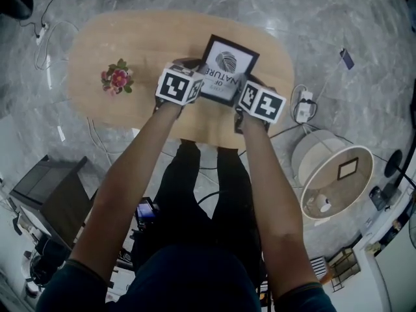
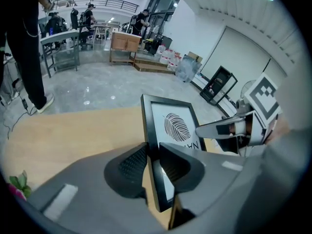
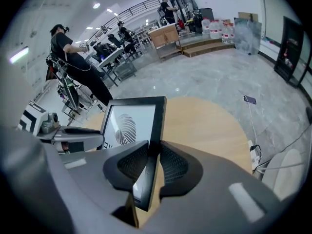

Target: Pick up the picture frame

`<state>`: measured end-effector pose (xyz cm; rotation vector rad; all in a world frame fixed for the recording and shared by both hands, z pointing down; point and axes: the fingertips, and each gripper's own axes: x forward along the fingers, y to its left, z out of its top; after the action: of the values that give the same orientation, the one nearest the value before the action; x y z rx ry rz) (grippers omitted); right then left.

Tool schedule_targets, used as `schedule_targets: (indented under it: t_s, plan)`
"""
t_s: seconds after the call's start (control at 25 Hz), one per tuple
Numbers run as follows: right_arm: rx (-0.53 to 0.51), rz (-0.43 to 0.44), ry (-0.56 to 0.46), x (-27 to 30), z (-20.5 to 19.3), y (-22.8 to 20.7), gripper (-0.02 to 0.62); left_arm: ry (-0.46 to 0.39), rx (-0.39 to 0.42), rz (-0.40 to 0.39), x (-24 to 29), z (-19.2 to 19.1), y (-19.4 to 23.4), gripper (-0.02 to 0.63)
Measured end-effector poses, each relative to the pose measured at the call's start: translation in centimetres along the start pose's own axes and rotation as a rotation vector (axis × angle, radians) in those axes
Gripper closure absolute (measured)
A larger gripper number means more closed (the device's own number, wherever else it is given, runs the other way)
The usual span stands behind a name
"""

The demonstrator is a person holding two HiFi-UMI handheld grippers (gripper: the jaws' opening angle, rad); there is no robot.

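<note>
Jaws clamped on opposite side edges of the black picture frame [image 1: 227,62]: left gripper [image 2: 151,154] pinching one side, right gripper [image 3: 154,154] the other. Frame held between them over the oval wooden table [image 1: 130,41], well apart from the flowers [image 1: 117,78].

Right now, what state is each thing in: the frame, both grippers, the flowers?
Picture frame: clamped on both side edges, one gripper on each.
Left gripper: shut on the frame's left edge.
Right gripper: shut on the frame's right edge.
Flowers: on the table, apart from the frame, untouched.
</note>
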<state>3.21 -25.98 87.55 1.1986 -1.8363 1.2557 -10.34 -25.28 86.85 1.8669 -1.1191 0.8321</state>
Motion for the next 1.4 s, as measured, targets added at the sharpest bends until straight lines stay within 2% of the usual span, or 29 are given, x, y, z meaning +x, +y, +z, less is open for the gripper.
schedule_targets:
  t_s: [0.24,0.68,0.96,1.4]
  plan:
    - [-0.034,0.011,-0.126,-5.0,4.4,2.8,0.512,-0.118,0.052,0.02,-5.2,5.2,-1.0,0.534]
    - [-0.142,0.039,-0.346,-18.0,11.2,9.4,0.512,-0.366,0.067,0.041,-18.5,13.2,-4.8,0.537]
    - [-0.207,0.058,-0.519,-27.6,14.6,13.8,0.512,-0.523,0.158,0.04,-27.8,17.7,-8.1,0.536]
    - [-0.327,0.104,-0.783,-43.0,17.8,21.3,0.511,-0.777,0.291,0.015,-42.8,23.0,-13.1,0.535]
